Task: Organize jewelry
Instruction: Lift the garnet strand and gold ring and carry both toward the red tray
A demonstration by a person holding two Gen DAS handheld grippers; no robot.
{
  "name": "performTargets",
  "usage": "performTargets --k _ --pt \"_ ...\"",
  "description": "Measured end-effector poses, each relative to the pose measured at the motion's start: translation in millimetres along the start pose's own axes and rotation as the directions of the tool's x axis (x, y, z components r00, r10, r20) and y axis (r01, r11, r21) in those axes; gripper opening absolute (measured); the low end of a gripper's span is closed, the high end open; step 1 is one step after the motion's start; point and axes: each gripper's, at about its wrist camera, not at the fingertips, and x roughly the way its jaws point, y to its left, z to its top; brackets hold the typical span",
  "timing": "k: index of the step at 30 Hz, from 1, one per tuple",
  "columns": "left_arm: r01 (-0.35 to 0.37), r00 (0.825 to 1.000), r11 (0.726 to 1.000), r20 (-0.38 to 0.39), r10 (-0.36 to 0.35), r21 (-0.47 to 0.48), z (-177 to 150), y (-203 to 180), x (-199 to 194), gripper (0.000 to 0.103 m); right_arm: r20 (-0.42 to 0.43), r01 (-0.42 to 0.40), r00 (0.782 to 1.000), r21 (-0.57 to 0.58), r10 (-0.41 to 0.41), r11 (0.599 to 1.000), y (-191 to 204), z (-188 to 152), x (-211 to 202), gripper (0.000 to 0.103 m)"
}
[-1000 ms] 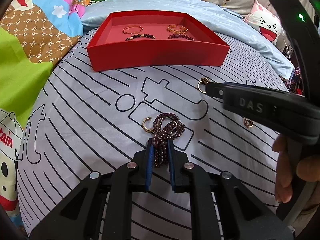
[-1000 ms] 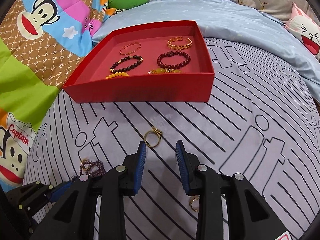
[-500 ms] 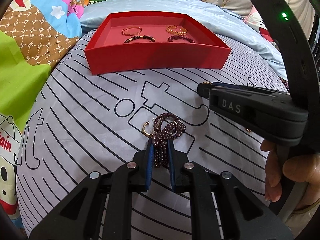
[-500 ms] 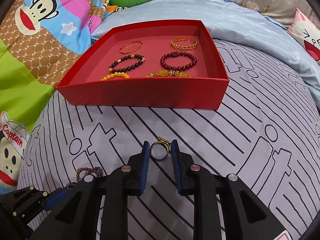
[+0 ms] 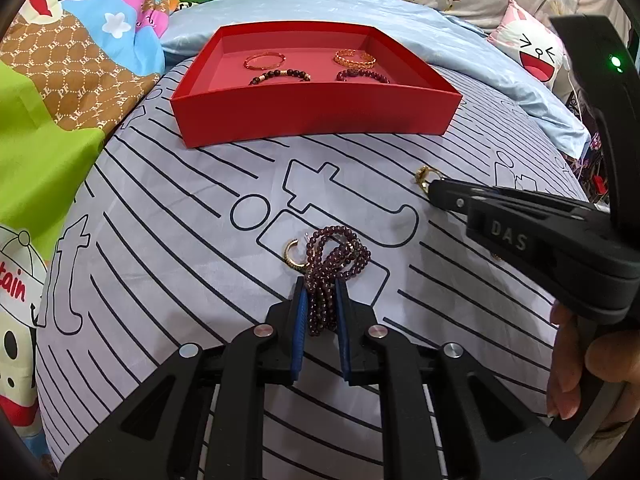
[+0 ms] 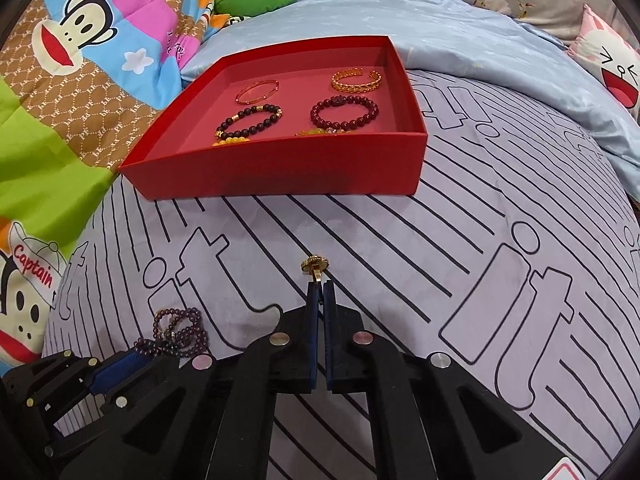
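A red tray (image 5: 312, 114) (image 6: 280, 168) sits on the striped bedspread and holds several bracelets (image 6: 345, 112). My left gripper (image 5: 320, 292) is shut on a dark purple bead necklace (image 5: 336, 256), whose loops lie on the cloth ahead; the necklace also shows in the right wrist view (image 6: 176, 330). My right gripper (image 6: 320, 292) is shut on a gold ring (image 6: 315, 266) whose ornate top sticks out past the fingertips. In the left wrist view the right gripper (image 5: 434, 188) lies at the right with the gold ring (image 5: 422, 176) at its tip.
A small gold open hoop (image 5: 291, 252) lies just left of the necklace. Another small gold piece (image 5: 496, 257) peeks from under the right gripper. A light blue quilt (image 6: 460, 28), cartoon blankets (image 6: 80, 52) and pillows (image 5: 532, 56) surround the tray.
My right gripper closed on the gold ring, which now stands on edge between the fingers. My left gripper stayed shut on the bead necklace, with little movement.
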Motion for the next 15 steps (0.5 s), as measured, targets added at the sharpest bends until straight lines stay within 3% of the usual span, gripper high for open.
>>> performTargets --k 4,10,15 --pt "-0.004 1.0 1.0 0.001 0.004 0.0 -3.4 -0.8 -1.8 0.013 0.014 -0.001 1.0 0.008 0.0 1.0 -1.7 0.1 -5.5 0.004" --pt "-0.001 1.0 1.0 0.002 0.001 -0.003 -4.6 -0.5 -2.3 0.013 0.024 0.009 1.0 0.013 -0.009 1.0 -1.2 2.3 -6.4 0.021" --pt "-0.004 1.0 1.0 0.006 0.004 0.003 -5.2 -0.7 -2.7 0.013 0.013 0.009 1.0 0.011 -0.01 1.0 -1.1 1.9 -0.4 0.022"
